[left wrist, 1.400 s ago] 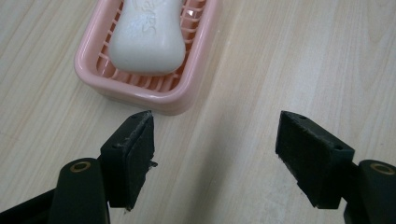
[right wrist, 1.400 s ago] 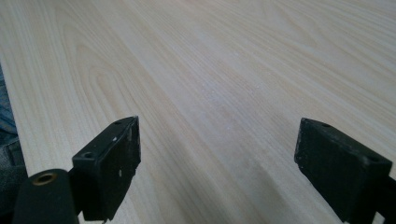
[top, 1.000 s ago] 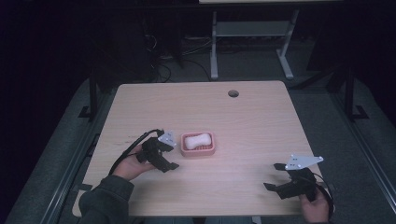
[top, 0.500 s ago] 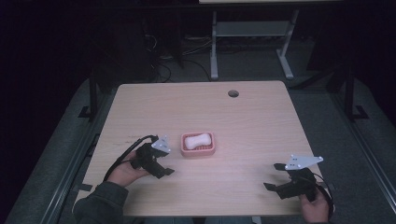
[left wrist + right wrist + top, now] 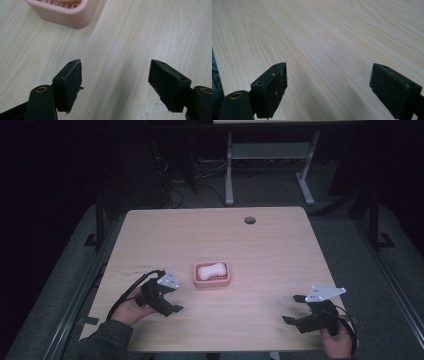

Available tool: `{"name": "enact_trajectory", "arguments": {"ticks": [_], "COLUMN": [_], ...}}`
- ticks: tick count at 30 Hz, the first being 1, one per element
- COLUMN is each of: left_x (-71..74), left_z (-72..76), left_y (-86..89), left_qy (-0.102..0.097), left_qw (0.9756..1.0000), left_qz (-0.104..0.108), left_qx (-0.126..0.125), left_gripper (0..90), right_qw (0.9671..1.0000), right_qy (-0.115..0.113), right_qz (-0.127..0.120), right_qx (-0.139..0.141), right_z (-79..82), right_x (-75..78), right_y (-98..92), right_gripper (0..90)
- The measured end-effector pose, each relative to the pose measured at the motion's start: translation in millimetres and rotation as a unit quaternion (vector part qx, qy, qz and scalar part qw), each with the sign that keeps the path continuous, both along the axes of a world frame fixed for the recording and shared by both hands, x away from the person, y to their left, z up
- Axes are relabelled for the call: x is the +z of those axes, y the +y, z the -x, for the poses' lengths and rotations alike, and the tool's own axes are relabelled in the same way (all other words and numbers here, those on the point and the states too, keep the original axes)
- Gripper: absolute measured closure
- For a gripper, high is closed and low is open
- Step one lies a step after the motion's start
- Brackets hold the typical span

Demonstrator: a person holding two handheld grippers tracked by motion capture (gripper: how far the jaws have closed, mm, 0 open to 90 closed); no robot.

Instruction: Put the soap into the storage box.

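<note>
High view: white soap bar (image 5: pixel 210 269) lies in the pink soap dish (image 5: pixel 212 274), mid-table (image 5: pixel 260 245); left gripper (image 5: pixel 172 306) just beside, right gripper (image 5: pixel 292 312) well apart.
Left gripper view: jaws wide apart, empty; the light dish could slide if nudged.
Right gripper view: jaws spread over bare wood.

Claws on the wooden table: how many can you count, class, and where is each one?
2. The left claw sits just left of the pink plastic soap dish; the right claw rests near the table's front right corner. Both are open.
</note>
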State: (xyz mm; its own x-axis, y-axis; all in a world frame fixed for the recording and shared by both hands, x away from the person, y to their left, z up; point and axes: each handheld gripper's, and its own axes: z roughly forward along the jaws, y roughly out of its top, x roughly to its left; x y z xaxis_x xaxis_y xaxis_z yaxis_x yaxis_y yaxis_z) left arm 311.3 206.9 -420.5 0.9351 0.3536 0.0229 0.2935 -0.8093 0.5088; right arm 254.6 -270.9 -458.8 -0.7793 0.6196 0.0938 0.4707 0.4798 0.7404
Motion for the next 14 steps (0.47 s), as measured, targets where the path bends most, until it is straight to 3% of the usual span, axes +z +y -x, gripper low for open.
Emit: {"name": "enact_trajectory", "arguments": {"ticks": [14], "left_x": [-14.2], "left_z": [23.9], "left_y": [18.3], "left_qy": [0.006], "left_qw": [0.9999], "left_qz": [0.009], "left_qx": [0.008], "left_gripper": [26.2], "right_qw": [1.0000], "right_qy": [0.002], "right_qz": [0.002], "right_qx": [0.001], "right_z": [0.4], "right_x": [0.1], "right_y": [1.6], "right_gripper": [14.2]}}
